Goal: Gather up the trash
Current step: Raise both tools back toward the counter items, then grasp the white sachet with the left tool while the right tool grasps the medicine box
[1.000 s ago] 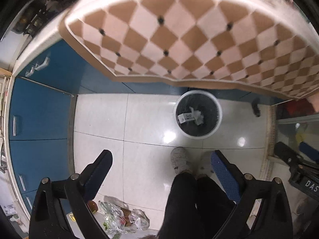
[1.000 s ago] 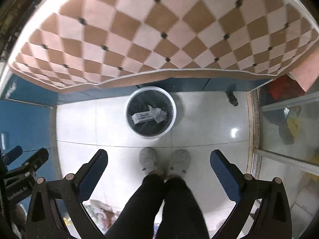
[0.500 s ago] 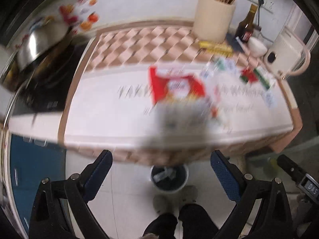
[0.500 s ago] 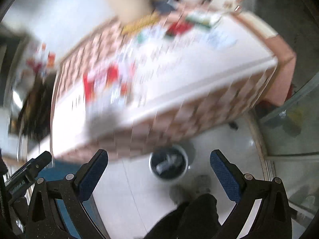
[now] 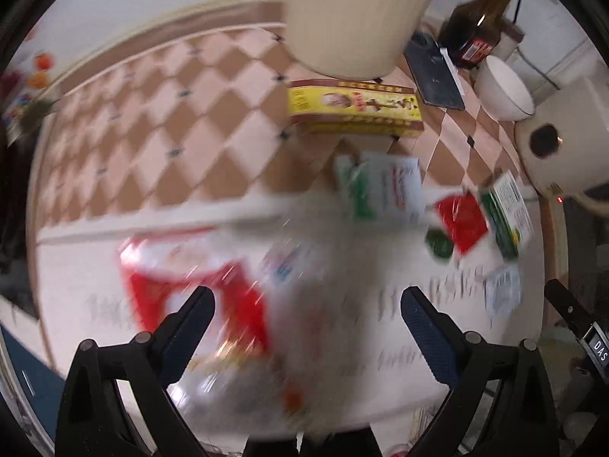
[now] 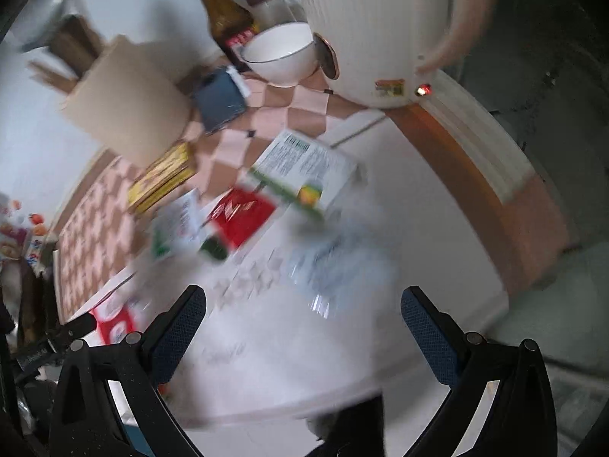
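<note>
Hovering over the counter, both grippers, left and right, hold nothing, fingers wide apart, probably readied for a grab. Wrappers lie scattered: red bag at the left's 10 o'clock (blurred), carton at the right's 12.

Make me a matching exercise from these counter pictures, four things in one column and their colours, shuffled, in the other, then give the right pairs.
Things:
1. flat rectangular cardboard box in front of the tall holder
2. round ceramic bowl by the kettle
3. glass sauce bottle at the wall
4. shiny crumpled wrapper beside the green-edged carton

Colours:
A. dark brown
B. red
C. yellow
D. white

Pairs: 1-C, 2-D, 3-A, 4-B
</note>
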Available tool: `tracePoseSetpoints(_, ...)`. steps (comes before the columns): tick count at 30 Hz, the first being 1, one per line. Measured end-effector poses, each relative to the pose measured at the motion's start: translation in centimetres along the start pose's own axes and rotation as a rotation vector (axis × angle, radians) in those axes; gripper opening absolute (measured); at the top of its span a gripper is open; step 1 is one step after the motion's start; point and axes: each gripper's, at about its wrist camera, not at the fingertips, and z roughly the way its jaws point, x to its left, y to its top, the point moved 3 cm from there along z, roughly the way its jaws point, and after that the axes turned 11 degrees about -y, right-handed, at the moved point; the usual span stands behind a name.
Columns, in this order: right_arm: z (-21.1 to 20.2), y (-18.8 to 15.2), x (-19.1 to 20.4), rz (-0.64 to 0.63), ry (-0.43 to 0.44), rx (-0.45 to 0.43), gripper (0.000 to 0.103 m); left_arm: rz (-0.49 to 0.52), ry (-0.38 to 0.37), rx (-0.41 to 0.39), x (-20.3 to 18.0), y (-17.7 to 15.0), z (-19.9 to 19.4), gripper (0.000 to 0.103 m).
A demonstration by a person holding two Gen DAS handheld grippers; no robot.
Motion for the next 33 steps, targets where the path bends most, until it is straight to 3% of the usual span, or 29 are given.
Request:
tracePoseSetpoints(3, 3.9, 3.9, 0.7, -0.06, -0.042, 0.014, 0.103, 0.035, 0.014, 0.063, -1.9, 3.8, 4.0, 0.099)
tracePoseSetpoints(7, 8.0, 8.0, 2.2, -0.177, -0.061, 0.049, 0.103, 0.09, 0.047, 0.116, -3.5, 6.4, 7.6, 0.096)
tracePoseSetpoints(9, 9.8, 9.1, 3.6, -0.271, -0.076, 0.066, 0.103, 0.107, 0.063, 0.134, -4.0, 7.0, 8.8, 0.078)
tracePoseSetpoints(11, 11.3, 9.4, 5.0, -0.361, -0.087, 0.082, 0.103, 0.109, 0.053, 0.142, -4.4, 7.0, 9.3, 0.05)
tracePoseSetpoints(13, 12.1, 9.3, 6.0, -0.406, -0.09, 0.091, 0.1, 0.121, 0.07, 0.121, -4.8, 6.7, 9.2, 0.04)
tracePoseSetpoints(14, 12.6, 9.0, 6.5, -0.429, -0.09, 0.093, 0.089, 0.135, 0.087, 0.107, -5.0, 6.6, 9.2, 0.031)
tracePoseSetpoints(15, 12.9, 8.9, 6.7, -0.437, -0.099, 0.085, 0.089, 0.154, 0.117, 0.092, -5.3, 6.3, 9.0, 0.023)
tracePoseSetpoints(16, 12.9, 8.8, 6.8, -0.441, -0.102, 0.065, 0.089, 0.166, 0.132, 0.082, -5.5, 6.2, 8.9, 0.0)
tracePoseSetpoints(22, 12.4, 8.7, 6.2, -0.369, -0.069, 0.012, 0.085, 0.178, 0.122, 0.038, -6.6, 5.5, 7.3, 0.0)
tracePoseSetpoints(30, 8.4, 8.7, 3.3, -0.219, 0.021, -0.04, 0.083, 0.19, 0.089, -0.107, -8.0, 3.4, -0.5, 0.0)
tracePoseSetpoints(33, 6.6, 8.3, 3.0, -0.186, 0.045, -0.065, 0.082, 0.163, 0.012, -0.109, -7.4, 3.1, -1.9, 0.0)
